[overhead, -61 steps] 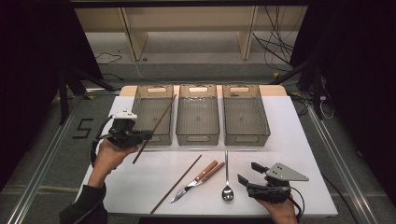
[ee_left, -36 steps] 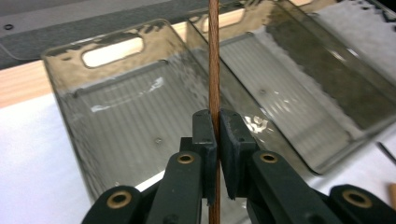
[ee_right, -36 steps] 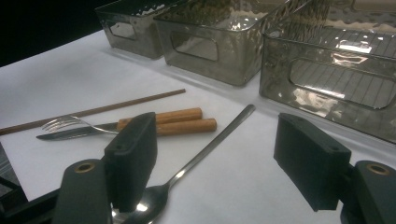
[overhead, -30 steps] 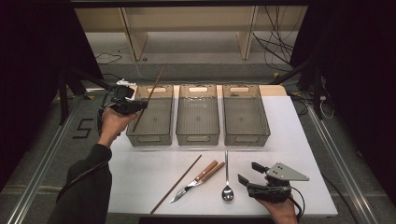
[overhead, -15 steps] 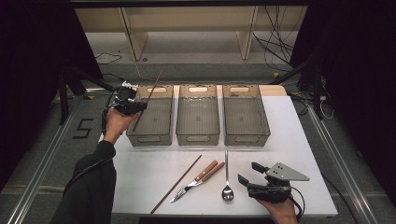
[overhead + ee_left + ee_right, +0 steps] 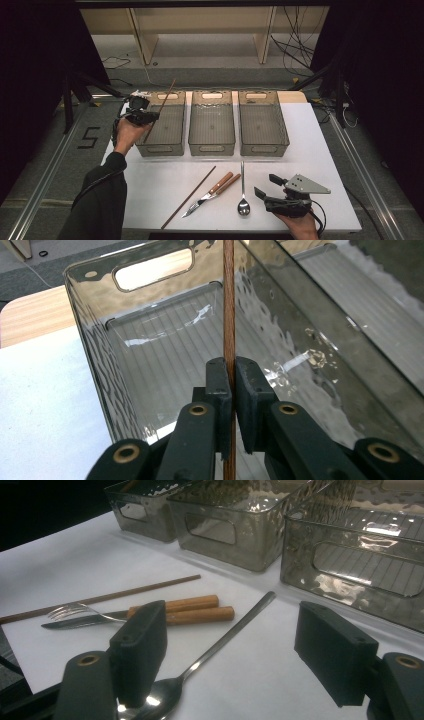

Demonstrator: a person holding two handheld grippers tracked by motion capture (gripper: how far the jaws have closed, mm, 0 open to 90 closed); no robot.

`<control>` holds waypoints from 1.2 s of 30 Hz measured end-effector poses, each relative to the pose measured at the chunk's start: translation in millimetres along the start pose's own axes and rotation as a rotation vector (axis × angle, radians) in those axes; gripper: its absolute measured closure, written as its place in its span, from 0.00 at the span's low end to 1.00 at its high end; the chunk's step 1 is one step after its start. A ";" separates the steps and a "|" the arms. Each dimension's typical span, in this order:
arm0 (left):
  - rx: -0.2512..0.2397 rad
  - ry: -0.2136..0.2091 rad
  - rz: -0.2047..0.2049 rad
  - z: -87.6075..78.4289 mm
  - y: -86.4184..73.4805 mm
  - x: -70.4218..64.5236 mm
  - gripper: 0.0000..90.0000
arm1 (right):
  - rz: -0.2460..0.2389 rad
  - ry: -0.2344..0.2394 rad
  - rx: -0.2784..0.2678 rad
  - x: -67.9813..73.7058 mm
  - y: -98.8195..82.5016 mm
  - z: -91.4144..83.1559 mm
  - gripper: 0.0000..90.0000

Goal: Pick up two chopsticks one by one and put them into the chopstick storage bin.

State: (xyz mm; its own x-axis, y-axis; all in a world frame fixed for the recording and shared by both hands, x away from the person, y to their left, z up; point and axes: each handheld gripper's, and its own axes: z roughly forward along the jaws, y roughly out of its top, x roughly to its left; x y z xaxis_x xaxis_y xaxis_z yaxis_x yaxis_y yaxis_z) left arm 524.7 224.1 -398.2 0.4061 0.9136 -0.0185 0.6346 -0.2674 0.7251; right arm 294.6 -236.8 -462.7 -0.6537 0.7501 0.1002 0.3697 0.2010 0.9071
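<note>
My left gripper [image 6: 145, 116] is shut on a thin brown chopstick [image 6: 162, 102], held tilted over the left clear bin [image 6: 172, 148]. In the left gripper view the chopstick [image 6: 229, 300] runs straight up between the two closed pads of the left gripper [image 6: 229, 372], above the bin's ribbed floor [image 6: 165, 355]. My right gripper [image 6: 265, 185] rests open at the table's front right with nothing between its fingers. In the right gripper view the right gripper [image 6: 235, 645] straddles the spoon [image 6: 220, 642] without touching it.
A second chopstick [image 6: 189, 196], a wooden-handled knife and fork [image 6: 215, 190] and the spoon [image 6: 243, 192] lie on the white table [image 6: 310, 150] in front of the bins. The middle bin [image 6: 211, 148] and right bin [image 6: 264, 148] hold nothing.
The left hand carried the chopstick from the table's left side up and back over the left bin, then sank a little. The right gripper stayed still.
</note>
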 end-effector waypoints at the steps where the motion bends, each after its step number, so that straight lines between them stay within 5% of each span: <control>1: 0.006 -0.004 -0.002 1.1 0.0 0.1 0.94 | 0.000 0.000 0.000 0.0 0.0 -0.1 0.33; 3: 0.003 0.004 0.000 3.1 -0.4 -0.5 0.93 | 0.001 0.001 0.001 0.0 0.1 -0.3 0.33; 6: -0.005 0.021 -0.019 3.5 0.5 -1.7 0.63 | 0.004 0.001 0.002 0.0 0.2 -0.5 0.33; 7: -0.001 0.029 -0.022 2.8 1.2 -2.4 0.63 | 0.007 0.000 0.000 0.1 0.3 -0.6 0.33; 9: -0.012 0.028 -0.039 -1.0 2.3 -2.9 0.48 | 0.006 -0.002 -0.002 -0.3 0.4 -1.4 0.33; 14: -0.020 -0.028 -0.062 -15.0 5.5 -9.0 0.34 | 0.006 -0.003 0.000 0.4 0.6 -0.8 0.33; 25: -0.039 -0.186 -0.041 -57.1 -13.0 -51.4 0.24 | 0.009 -0.007 0.001 -0.6 0.5 -1.3 0.33; 32: -0.022 -0.248 -0.003 -70.6 -42.5 -78.4 0.25 | 0.006 -0.008 0.000 0.5 0.6 -1.2 0.33; 36: 0.019 -0.244 0.032 -69.6 -60.0 -93.3 0.25 | 0.004 -0.008 0.001 0.5 0.4 -0.9 0.33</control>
State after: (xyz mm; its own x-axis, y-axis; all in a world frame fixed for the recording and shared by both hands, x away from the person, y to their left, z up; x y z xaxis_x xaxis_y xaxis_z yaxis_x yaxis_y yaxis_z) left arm 403.0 176.2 -392.0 0.5718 0.8041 -0.1630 0.6303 -0.3033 0.7147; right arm 293.9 -236.9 -461.9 -0.6466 0.7562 0.1003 0.3732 0.1990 0.9062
